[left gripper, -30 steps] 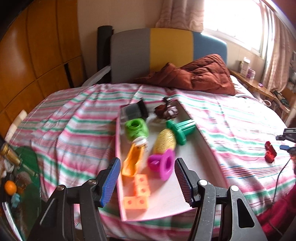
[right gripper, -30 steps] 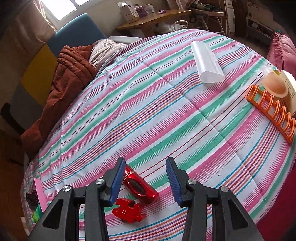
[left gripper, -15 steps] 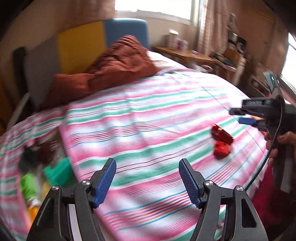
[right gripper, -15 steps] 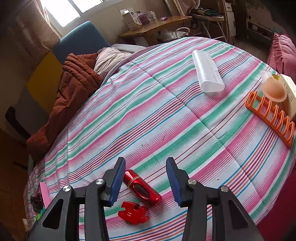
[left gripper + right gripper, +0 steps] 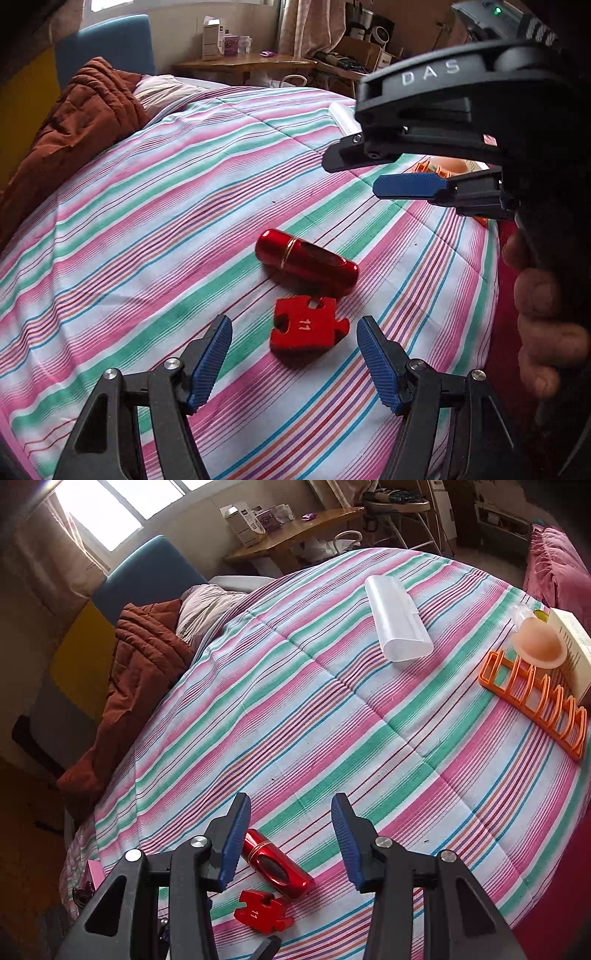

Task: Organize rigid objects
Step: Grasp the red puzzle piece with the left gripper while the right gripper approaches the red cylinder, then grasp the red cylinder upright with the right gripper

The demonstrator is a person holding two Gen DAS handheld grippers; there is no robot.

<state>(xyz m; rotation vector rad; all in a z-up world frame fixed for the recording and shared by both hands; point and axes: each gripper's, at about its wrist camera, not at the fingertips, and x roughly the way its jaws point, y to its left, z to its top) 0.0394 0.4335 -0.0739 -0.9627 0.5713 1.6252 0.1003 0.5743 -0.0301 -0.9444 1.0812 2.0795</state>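
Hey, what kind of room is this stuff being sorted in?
Most likely a bedroom in a home. The things lie on a bed with a striped sheet, a rumpled brown quilt sits by the padded headboard, and a cluttered wooden side table stands under the window.

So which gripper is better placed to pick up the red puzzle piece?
Left, probably. The left gripper is open with the red puzzle piece lined up just ahead between its fingers; the right gripper frames the red cylinder instead.

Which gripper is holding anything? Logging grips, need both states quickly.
Left gripper: open, holding nothing, red puzzle piece lies on the bed between its fingers.
Right gripper: open, empty, above the red cylinder.
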